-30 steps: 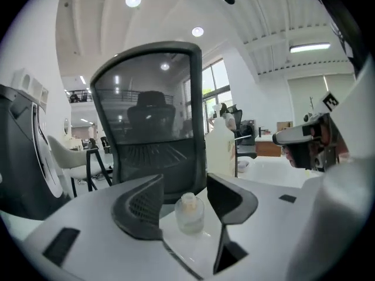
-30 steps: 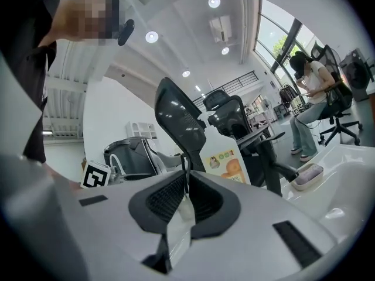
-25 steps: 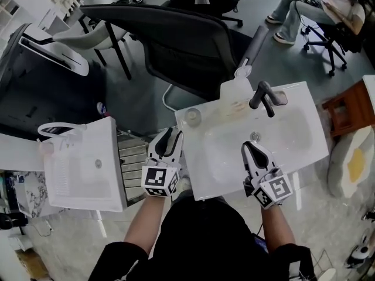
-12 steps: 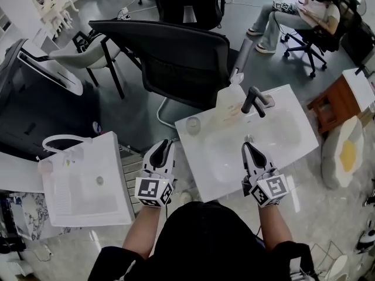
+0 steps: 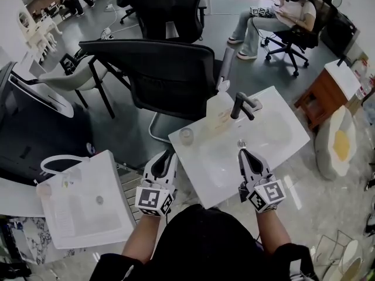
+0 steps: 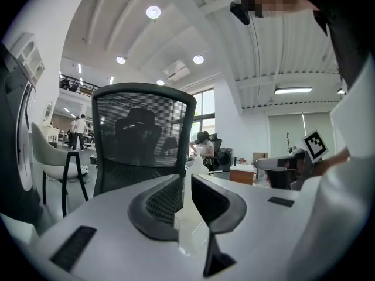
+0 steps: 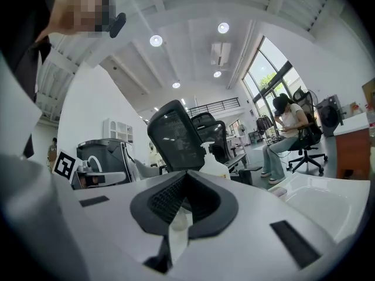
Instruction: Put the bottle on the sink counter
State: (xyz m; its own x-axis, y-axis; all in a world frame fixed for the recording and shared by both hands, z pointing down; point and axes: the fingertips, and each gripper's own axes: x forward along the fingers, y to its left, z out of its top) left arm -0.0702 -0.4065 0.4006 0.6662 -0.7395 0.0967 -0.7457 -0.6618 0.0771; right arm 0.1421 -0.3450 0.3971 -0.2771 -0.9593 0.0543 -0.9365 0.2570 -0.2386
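Observation:
A translucent pump bottle (image 5: 219,115) stands at the back of the white sink counter (image 5: 281,145), just left of the dark faucet (image 5: 242,105). It also shows small beyond the jaws in both gripper views, bottle (image 6: 197,166) and bottle (image 7: 214,164). My left gripper (image 5: 168,155) hovers off the sink's front left corner, jaws shut and holding nothing. My right gripper (image 5: 242,152) is over the basin's front edge, also shut and holding nothing. The same shows close up for the left gripper (image 6: 186,185) and the right gripper (image 7: 186,179).
A small clear cup (image 5: 186,136) sits on the counter's left corner. A black mesh office chair (image 5: 158,75) stands right behind the sink. A second white sink (image 5: 111,215) lies to the left, a wooden side table (image 5: 328,89) to the right. A person (image 5: 275,13) sits far back.
The head view has pulled back and tilted, so the sink looks smaller and farther. Both grippers stay near its front edge. The left jaws have closed a little.

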